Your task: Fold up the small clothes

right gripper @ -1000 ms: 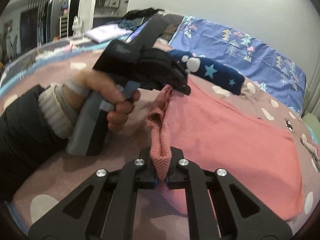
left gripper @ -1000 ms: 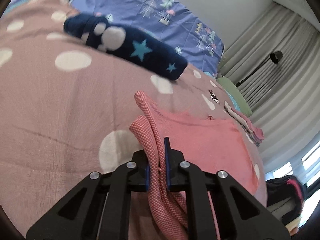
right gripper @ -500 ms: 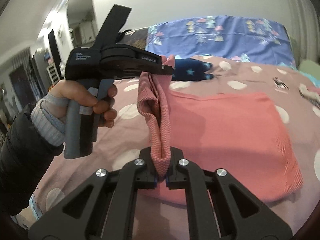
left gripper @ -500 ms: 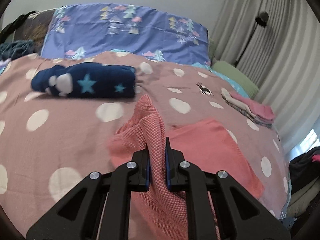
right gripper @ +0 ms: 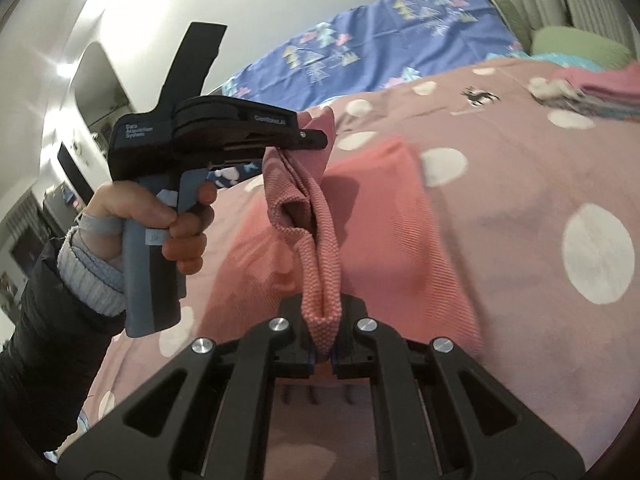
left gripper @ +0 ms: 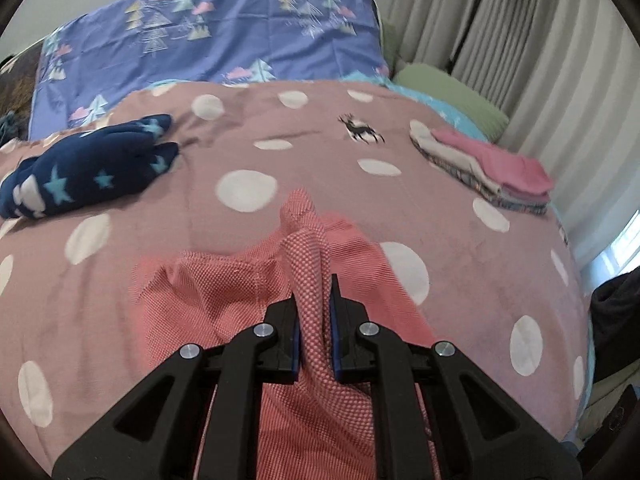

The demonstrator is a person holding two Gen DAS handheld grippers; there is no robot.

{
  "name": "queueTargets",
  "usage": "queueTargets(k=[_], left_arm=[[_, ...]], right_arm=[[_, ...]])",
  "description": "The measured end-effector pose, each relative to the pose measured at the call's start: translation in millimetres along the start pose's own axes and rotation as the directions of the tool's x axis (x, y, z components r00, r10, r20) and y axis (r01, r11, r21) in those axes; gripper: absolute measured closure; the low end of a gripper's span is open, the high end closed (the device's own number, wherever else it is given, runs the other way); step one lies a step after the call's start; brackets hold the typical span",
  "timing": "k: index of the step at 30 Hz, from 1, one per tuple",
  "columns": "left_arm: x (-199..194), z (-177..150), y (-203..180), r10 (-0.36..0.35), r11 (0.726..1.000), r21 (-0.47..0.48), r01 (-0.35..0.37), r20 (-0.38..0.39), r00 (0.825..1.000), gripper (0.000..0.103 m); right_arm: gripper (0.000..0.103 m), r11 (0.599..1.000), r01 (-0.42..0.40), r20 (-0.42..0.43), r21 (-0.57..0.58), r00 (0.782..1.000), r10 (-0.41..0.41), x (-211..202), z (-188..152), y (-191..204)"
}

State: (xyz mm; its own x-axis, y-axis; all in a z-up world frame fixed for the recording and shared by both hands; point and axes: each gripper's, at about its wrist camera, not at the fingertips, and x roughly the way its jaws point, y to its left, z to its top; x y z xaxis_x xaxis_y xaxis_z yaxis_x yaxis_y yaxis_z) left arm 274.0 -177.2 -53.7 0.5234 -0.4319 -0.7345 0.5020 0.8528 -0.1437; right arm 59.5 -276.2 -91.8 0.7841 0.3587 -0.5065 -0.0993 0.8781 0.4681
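Your left gripper (left gripper: 314, 316) has its jaws clamped on a bunched fold of the coral-pink waffle-knit garment (left gripper: 224, 300), the cloth standing up between the fingers in a ridge. From the right wrist view you can see that same left gripper (right gripper: 308, 138) held level above the bed, its nose pointing to the right of the picture, with the pink knit hanging from its tip – your left hand (right gripper: 160, 216) is wrapped round the grey-blue pistol grip, index finger on the trigger, wrist in a ribbed grey cuff under a black sleeve.

Your right gripper (right gripper: 322, 354) is pinched tight on another edge of the same garment (right gripper: 380, 220), so a narrow strip of knit runs taut from one gripper up to the other. The rest of the garment lies spread on the dusty-pink bedspread with white polka dots (left gripper: 500, 272).

Well apart to the left lies a rolled navy fleece piece with blue stars (left gripper: 88, 168); to the far right, near the edge, sits a stack of folded small clothes topped with pink (left gripper: 492, 168) – and a blue pillow with tree prints (left gripper: 216, 32) stands at the head
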Motion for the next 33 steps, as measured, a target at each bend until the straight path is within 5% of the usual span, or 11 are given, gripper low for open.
queueTargets(k=[15,17,19,24,28,33], left_arm=[[63.1,13.8,-46.8,0.079,0.994,0.086,-0.073,-0.076,0.994,0.094],[68.8,10.0,-49.2,0.085,0.992,0.099,-0.077,-0.078,0.993,0.091],[64.8,7.3,-48.5,0.074,0.993,0.101,-0.067,-0.068,0.995,0.078],[16.3,-4.7,-29.9,0.058,0.996,0.073,-0.056,-0.018,0.998,0.067],[-51.5,-56.1,-18.1,0.149,0.972,0.169,-0.163,0.094,0.984,0.055],[-93.5,-137.8,-2.3,0.175,0.965,0.193,-0.178,0.028,0.984,0.052]], right_arm=[[0.098,0.973,-0.065,0.022,0.222,0.998,0.062,-1.1,-5.6,-47.8],[0.098,0.972,-0.068,0.016,0.227,0.998,0.067,-0.9,-7.7,-48.9],[0.098,0.974,-0.069,0.015,0.217,0.998,0.068,-2.3,-9.8,-47.7],[0.098,0.967,-0.098,0.016,0.234,0.995,0.097,-1.4,-10.9,-51.9],[0.098,0.955,-0.119,0.009,0.272,0.993,0.121,1.1,-10.6,-58.9],[0.098,0.951,-0.127,0.013,0.281,0.992,0.128,0.8,-10.8,-59.9]])
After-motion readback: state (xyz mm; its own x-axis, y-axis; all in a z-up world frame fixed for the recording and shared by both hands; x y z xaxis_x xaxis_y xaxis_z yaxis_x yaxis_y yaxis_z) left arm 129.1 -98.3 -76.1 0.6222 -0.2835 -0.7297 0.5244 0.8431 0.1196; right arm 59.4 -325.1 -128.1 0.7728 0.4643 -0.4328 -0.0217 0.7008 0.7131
